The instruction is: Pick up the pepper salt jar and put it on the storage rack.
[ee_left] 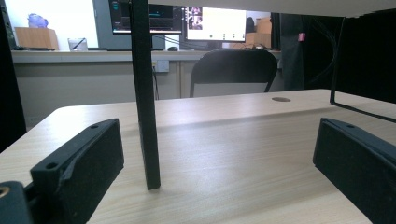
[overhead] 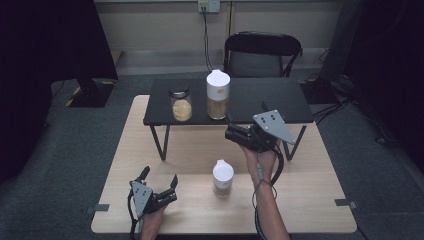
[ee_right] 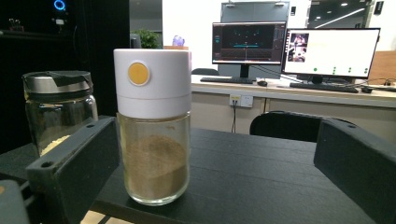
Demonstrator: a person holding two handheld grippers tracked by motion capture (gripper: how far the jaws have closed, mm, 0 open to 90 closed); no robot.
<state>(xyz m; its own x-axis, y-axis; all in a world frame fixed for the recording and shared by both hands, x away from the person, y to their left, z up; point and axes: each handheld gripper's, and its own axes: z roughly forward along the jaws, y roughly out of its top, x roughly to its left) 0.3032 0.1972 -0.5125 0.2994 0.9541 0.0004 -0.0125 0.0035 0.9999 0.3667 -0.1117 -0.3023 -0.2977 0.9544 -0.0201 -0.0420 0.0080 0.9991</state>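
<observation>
We hold the right gripper [overhead: 231,134] raised, jaws apart, level with the black shelf [overhead: 280,97], aimed at the tall white-capped jar [ee_right: 152,126] standing on it. Our left gripper [overhead: 160,179] rests low before the shelf, jaws wide.

The tall glass jar [ee_right: 153,126] at the front edge of the matt black metal shelf [overhead: 260,97] has a plain white lid bearing one round orange-yellow button, and tan-brown powder inside. Beside it, the squat clear glass jar [ee_right: 58,112] has a silver-and-black lid over pale yellow grains. On the pale wood-grain table [overhead: 310,200], a small white-capped jar [overhead: 223,178] holds tan powder. Both grippers' jaws are black.
</observation>
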